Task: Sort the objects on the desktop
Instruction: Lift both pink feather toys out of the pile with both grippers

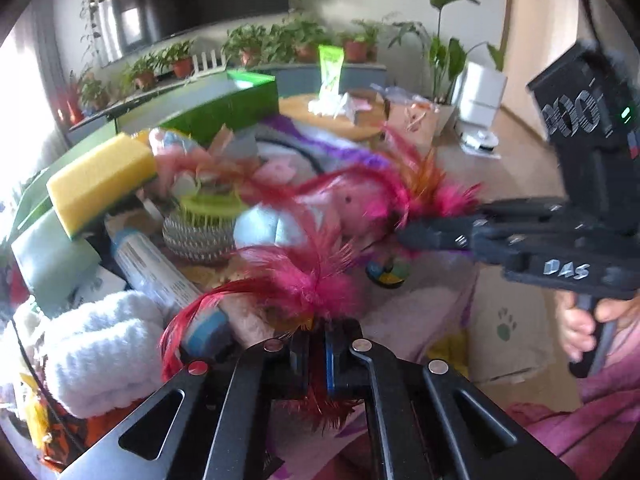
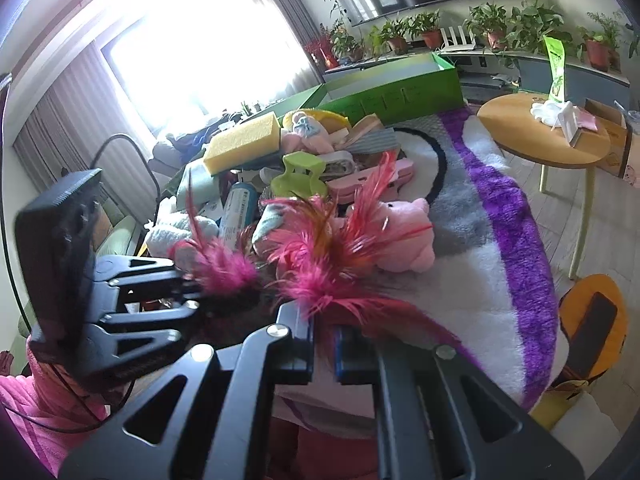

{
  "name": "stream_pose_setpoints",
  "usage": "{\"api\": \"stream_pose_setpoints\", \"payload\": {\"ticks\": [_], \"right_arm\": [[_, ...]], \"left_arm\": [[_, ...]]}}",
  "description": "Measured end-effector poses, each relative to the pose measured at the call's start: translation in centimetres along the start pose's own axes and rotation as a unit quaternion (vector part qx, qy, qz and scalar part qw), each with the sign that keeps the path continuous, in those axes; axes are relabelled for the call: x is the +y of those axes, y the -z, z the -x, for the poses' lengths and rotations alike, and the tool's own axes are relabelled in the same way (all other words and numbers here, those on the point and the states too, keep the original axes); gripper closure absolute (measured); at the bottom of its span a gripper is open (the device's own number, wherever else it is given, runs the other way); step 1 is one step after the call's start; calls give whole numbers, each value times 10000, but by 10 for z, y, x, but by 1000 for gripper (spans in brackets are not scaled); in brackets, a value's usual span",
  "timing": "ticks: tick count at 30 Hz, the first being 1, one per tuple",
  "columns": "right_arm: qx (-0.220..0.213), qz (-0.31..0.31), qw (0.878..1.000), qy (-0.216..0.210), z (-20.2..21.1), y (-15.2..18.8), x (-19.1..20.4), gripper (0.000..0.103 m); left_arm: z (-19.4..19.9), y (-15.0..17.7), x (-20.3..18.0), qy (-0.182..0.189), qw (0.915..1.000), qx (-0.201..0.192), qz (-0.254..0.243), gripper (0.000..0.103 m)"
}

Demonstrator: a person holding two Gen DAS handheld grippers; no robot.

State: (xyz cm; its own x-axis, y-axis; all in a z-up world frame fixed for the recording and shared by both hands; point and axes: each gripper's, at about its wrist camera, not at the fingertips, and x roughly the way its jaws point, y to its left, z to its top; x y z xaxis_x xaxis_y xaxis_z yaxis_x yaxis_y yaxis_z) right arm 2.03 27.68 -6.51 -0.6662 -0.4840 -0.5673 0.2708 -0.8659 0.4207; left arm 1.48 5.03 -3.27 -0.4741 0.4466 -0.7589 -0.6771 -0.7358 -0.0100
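Two tufts of pink feathers sit among the pile of desktop objects. In the left wrist view my left gripper (image 1: 318, 354) is shut on the near pink feather tuft (image 1: 304, 284), with feathers sticking out on both sides of the pads. My right gripper (image 1: 400, 236) comes in from the right, shut on the far feather tuft (image 1: 432, 196). The right wrist view shows my right gripper (image 2: 324, 344) shut on a feather tuft (image 2: 320, 284), and my left gripper (image 2: 200, 292) pinching the other tuft (image 2: 224, 268). A pink plush pig (image 2: 404, 236) lies just behind.
The pile holds a yellow sponge (image 1: 100, 184), a white towel (image 1: 100, 352), a steel scrubber (image 1: 200, 236), a tube (image 1: 156, 268) and a green hair clip (image 2: 298, 178). An open green box (image 2: 392, 84) stands behind. A purple-edged rug (image 2: 512, 216) and a round wooden table (image 2: 520, 128) lie to the right.
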Motion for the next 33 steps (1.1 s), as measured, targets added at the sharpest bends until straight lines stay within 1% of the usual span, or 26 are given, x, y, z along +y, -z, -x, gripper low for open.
{"api": "stream_pose_setpoints", "payload": {"ticks": [5,9,16,25,33], "right_arm": [[-69,98,9999,17,5,-5,4,95],[-141,268,9995,36,10,-14,10,95],[-357,535,9979,53,19,-35,19,95],[-515,787,9956,25,16,-69,23,95],[-538,910,9943,-116,-2,-106,31,95]], "left_arm": [[17,-11,0,47,9997,-217,-46,100],[28,-25,5,-70,9992,-384,-36,100],[37,-48,18,-108,9980,-629,51,100],[37,-80,40,-187,9968,-756,179,100],[35,-105,66,-289,9961,-772,318,100]]}}
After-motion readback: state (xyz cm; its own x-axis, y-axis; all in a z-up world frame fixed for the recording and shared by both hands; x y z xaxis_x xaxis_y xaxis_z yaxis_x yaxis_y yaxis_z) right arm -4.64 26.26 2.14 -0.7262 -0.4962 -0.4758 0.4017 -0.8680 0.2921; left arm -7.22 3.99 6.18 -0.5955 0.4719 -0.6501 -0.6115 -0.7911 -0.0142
